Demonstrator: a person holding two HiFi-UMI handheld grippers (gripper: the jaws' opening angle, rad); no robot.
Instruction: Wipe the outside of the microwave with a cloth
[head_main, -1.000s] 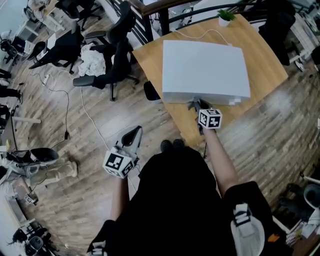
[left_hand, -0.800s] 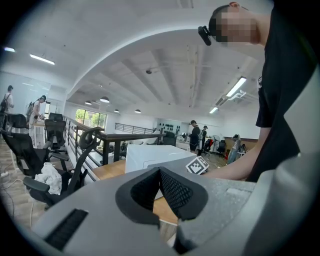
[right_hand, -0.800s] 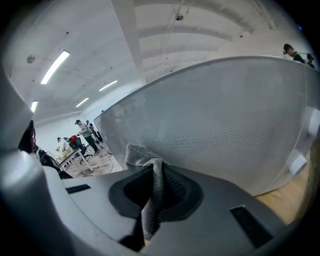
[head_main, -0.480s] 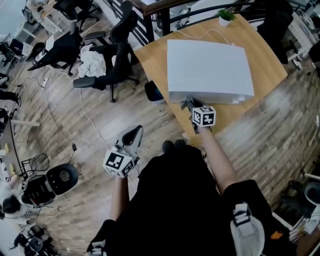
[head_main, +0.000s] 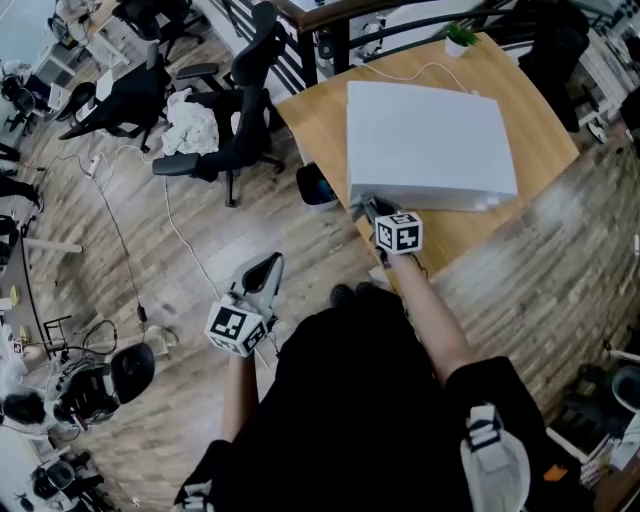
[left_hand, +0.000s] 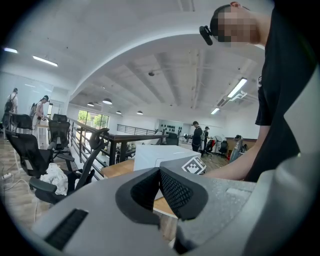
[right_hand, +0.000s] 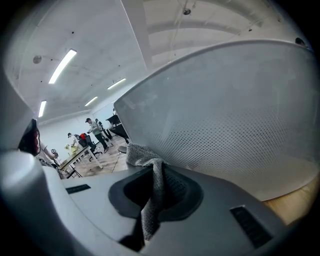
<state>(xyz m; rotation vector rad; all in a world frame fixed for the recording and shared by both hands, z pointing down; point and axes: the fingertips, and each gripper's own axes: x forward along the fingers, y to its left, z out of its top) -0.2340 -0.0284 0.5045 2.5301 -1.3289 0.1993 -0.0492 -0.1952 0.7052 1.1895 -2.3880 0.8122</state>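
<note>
A white microwave (head_main: 428, 145) sits on a wooden table (head_main: 315, 120). My right gripper (head_main: 368, 207) is at the microwave's near left corner, shut on a grey cloth (right_hand: 152, 187) that presses against the dotted white side wall (right_hand: 235, 125). The cloth (head_main: 363, 205) shows as a small grey bunch at the gripper's tip. My left gripper (head_main: 265, 272) hangs low at my left side over the floor, away from the table, its jaws shut with nothing between them (left_hand: 159, 186). From there the microwave (left_hand: 162, 154) is seen ahead.
A small potted plant (head_main: 457, 36) and a white cable (head_main: 410, 68) lie at the table's far edge. Black office chairs (head_main: 225, 120) and a white bundle (head_main: 190, 125) stand left of the table. A dark railing (head_main: 330, 15) runs behind. People stand far off in the room.
My right gripper has slid the cloth leftward along the microwave's near face to its left corner. The left gripper has stayed where it was.
</note>
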